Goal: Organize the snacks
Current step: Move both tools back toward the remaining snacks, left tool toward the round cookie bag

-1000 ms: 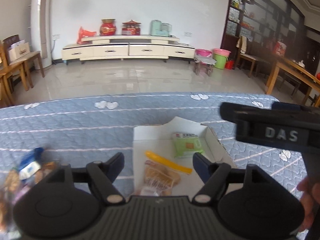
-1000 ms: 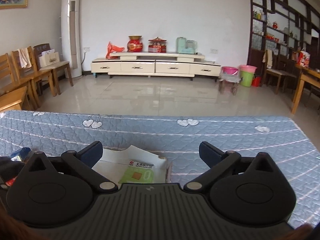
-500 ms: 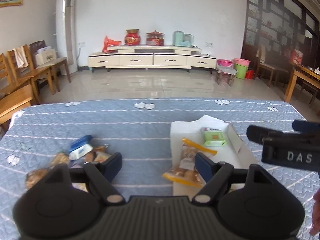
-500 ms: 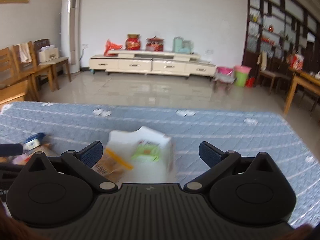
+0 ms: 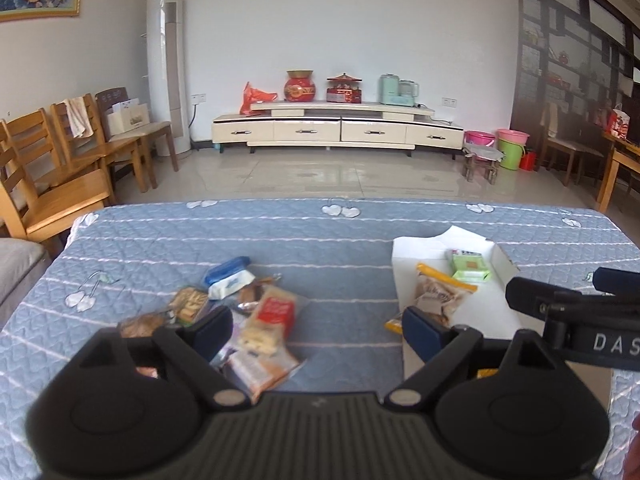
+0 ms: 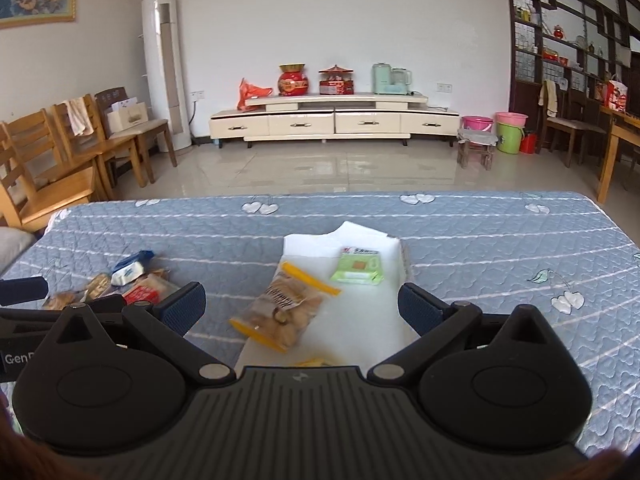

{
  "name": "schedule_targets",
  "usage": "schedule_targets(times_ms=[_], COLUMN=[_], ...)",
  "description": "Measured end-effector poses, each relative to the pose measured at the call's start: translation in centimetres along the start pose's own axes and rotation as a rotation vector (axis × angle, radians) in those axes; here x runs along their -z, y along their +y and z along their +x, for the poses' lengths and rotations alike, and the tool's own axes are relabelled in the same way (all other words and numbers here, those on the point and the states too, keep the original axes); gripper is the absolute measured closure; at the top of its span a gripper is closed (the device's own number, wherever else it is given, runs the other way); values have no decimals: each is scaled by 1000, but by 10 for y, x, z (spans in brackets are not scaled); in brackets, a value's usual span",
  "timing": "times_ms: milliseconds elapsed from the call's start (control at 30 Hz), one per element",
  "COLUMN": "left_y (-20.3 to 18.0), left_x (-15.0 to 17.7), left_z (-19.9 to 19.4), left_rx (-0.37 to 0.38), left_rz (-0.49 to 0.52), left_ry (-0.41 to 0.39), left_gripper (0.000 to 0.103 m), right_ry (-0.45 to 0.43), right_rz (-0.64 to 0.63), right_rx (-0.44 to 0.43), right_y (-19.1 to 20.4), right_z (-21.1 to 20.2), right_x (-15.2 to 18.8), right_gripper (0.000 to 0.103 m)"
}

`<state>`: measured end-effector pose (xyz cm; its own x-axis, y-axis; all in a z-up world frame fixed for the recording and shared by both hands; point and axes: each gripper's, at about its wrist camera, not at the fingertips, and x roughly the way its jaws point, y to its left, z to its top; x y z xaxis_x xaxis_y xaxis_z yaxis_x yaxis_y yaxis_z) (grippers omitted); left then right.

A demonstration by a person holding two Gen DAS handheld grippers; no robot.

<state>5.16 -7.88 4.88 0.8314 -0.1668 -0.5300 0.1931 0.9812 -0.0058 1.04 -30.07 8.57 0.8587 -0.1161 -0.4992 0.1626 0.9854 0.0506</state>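
With both grippers' jaws spread and empty, the clear yellow-edged biscuit bag (image 6: 282, 310), overhanging the shallow white cardboard box (image 6: 384, 246) mid-frame, could slide out if nudged.

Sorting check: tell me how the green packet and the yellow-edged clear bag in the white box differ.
The green packet is small, flat, opaque and rectangular; the yellow-edged clear bag is larger, see-through and bulging with brown snacks. The green packet lies wholly inside the white box, near its far end; the yellow-edged clear bag sits nearer the camera and overhangs the box's left edge onto the blue quilt. Both lie untouched, apart from each other.
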Motion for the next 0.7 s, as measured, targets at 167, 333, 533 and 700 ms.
schedule_targets(times_ms=[167,333,533,700], left_y=[14,27,45,61], left_x=[10,16,23,28], left_z=[-3,-6,-9,-12], left_rx=[-13,-29,-52,-73], left_rz=[-20,-41,-62,-84], left_ry=[8,16,19,25], left_gripper=[11,11,11,11], right_ry=[0,13,23,33], right_rz=[-32,-48,-68,-91], right_rx=[-20,-40,-69,-89], right_y=[13,26,41,54], right_z=[-2,0,1,3], right_x=[6,13,18,21], right_gripper=[0,0,0,0])
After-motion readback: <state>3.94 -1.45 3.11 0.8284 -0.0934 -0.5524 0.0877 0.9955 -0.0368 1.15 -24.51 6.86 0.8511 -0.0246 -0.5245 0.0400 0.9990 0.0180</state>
